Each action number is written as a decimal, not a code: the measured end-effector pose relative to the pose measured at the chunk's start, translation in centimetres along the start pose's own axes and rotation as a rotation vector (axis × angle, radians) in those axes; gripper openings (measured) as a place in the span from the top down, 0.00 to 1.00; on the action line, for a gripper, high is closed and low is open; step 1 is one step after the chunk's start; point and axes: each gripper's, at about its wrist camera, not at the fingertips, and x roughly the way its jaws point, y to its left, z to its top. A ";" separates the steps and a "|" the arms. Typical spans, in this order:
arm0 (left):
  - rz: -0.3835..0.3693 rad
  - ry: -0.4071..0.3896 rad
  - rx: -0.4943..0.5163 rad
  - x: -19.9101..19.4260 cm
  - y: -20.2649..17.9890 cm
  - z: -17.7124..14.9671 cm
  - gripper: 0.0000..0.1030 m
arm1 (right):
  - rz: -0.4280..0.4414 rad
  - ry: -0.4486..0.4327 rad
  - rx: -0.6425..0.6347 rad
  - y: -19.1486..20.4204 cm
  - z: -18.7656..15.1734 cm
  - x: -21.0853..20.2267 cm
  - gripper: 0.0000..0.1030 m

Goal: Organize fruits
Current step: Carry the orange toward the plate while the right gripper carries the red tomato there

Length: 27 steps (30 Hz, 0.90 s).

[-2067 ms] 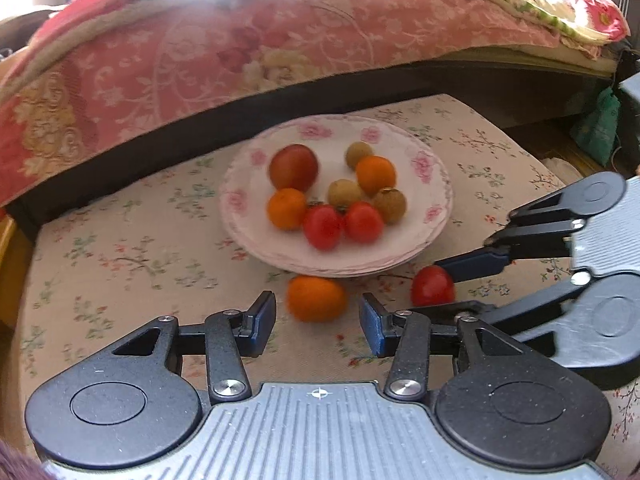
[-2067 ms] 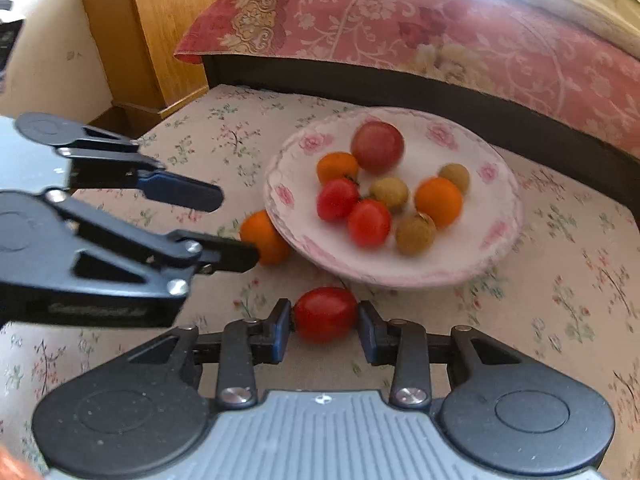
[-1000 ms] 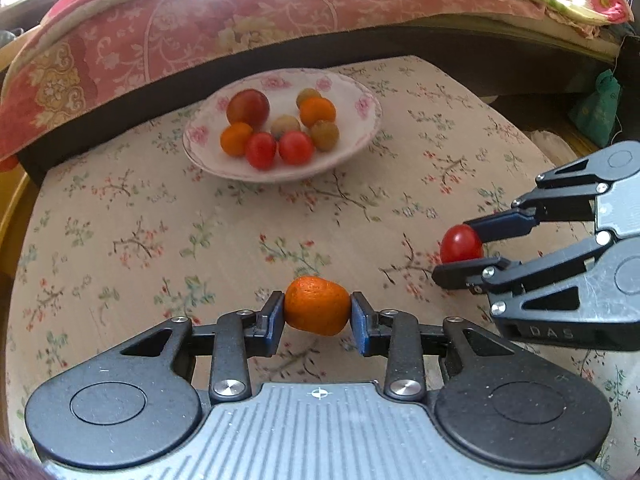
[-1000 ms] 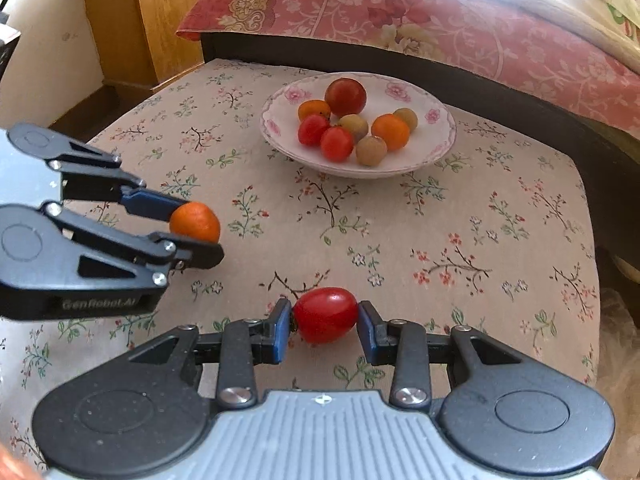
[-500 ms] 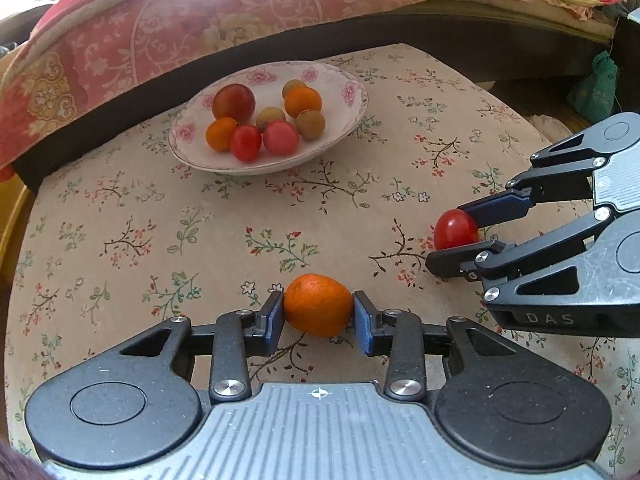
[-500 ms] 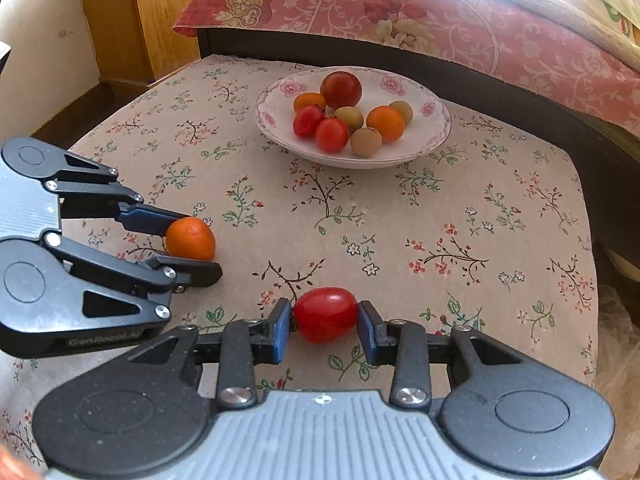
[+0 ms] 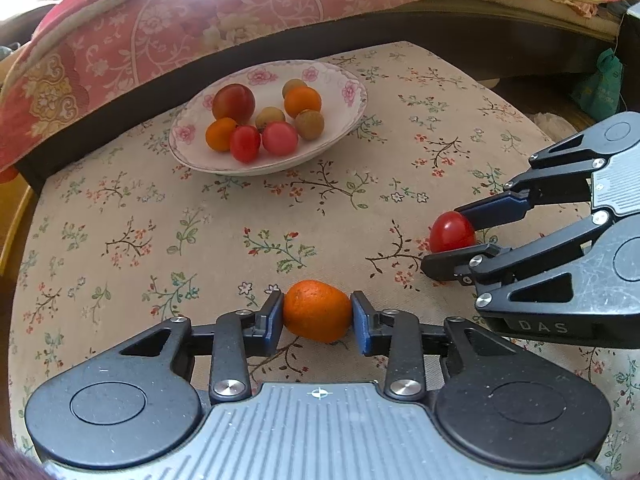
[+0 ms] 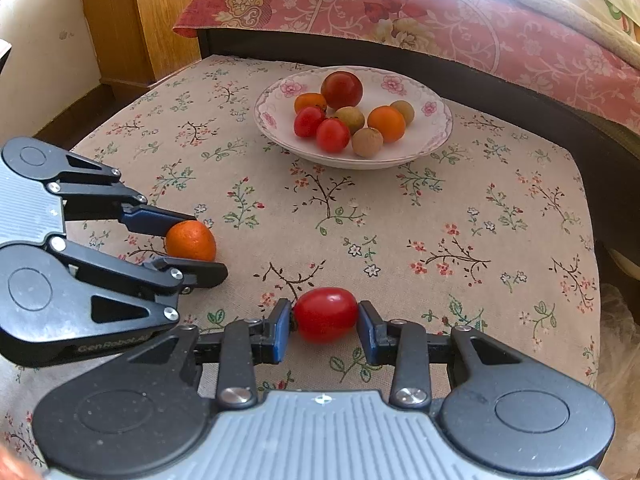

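Small orange mandarin [image 7: 316, 311] clenched by closing left gripper [image 7: 317, 316] | oval red tomato [image 8: 325, 314] grasped by right gripper [image 8: 325, 322] | next: sort apart from floral plate [image 8: 434, 136].

A beige floral tablecloth [image 7: 120, 216] fills the middle of both views. Along the top edge lies a pink floral bedspread [image 8: 480, 28] over a dark bed frame [image 8: 520, 92]. A wooden cabinet [image 8: 152, 20] stands upper left in the right wrist view; a green bag [image 7: 598, 84] sits at the left view's upper right.
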 end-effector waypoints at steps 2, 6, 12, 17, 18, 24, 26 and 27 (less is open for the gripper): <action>0.001 0.002 -0.002 -0.2 -0.1 0.0 0.58 | -0.001 0.001 -0.002 0.1 0.0 0.0 0.62; 0.006 0.005 -0.009 -0.5 -0.3 -0.2 0.58 | -0.007 0.001 -0.002 0.1 -0.1 -0.2 0.62; 0.019 -0.001 -0.024 -1.2 -0.5 -0.5 0.58 | -0.019 -0.007 0.007 0.1 -0.1 -0.8 0.62; 0.028 -0.015 -0.031 -1.8 -0.6 -0.3 0.58 | -0.022 -0.016 0.009 0.5 0.1 -1.3 0.62; 0.030 -0.018 -0.033 -1.9 -0.6 -0.3 0.58 | -0.023 -0.021 0.010 0.6 0.2 -1.5 0.62; 0.042 -0.042 -0.043 -2.6 -0.3 0.3 0.58 | -0.042 -0.045 0.015 0.8 1.0 -2.2 0.62; 0.049 -0.055 -0.046 -2.8 -0.2 0.6 0.58 | -0.048 -0.052 0.018 0.8 1.4 -2.4 0.62; 0.051 -0.061 -0.049 -3.0 -0.1 0.8 0.58 | -0.050 -0.056 0.018 0.8 1.5 -2.5 0.62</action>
